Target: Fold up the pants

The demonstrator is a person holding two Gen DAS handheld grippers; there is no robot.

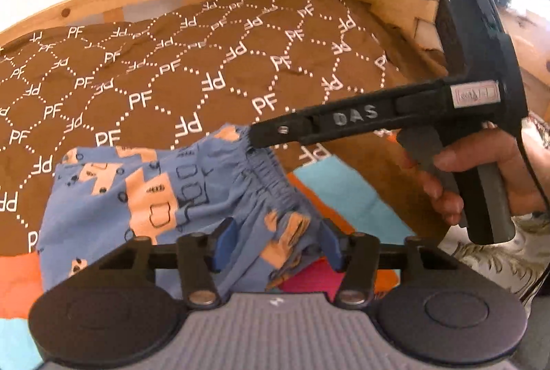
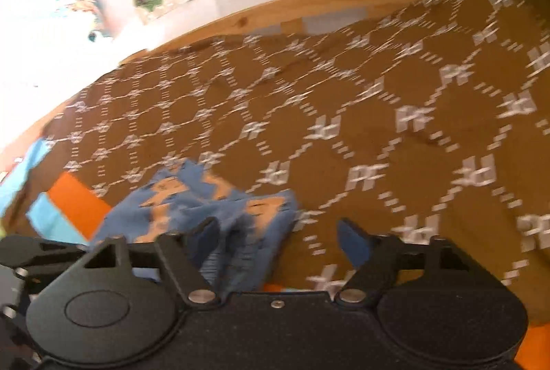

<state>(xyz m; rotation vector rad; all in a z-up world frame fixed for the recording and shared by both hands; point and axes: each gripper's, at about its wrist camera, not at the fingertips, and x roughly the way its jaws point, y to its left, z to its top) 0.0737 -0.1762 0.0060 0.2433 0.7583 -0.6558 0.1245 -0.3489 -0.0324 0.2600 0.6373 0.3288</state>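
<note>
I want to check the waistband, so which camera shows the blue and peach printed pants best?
The left wrist view: the blue and peach printed pants are sharp, gathered elastic waistband visible. The right wrist view shows them motion-blurred and partly hidden behind the gripper.

White letters "PF", repeated upright and inverted among dotted lines, cover the brown cloth (image 1: 213, 67). Raised letters "DAS" mark the right gripper (image 1: 252, 138); its white label is illegible.

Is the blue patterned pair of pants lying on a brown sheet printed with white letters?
Yes: the blue patterned pair of pants rests on the brown sheet with white PF lettering.
</note>
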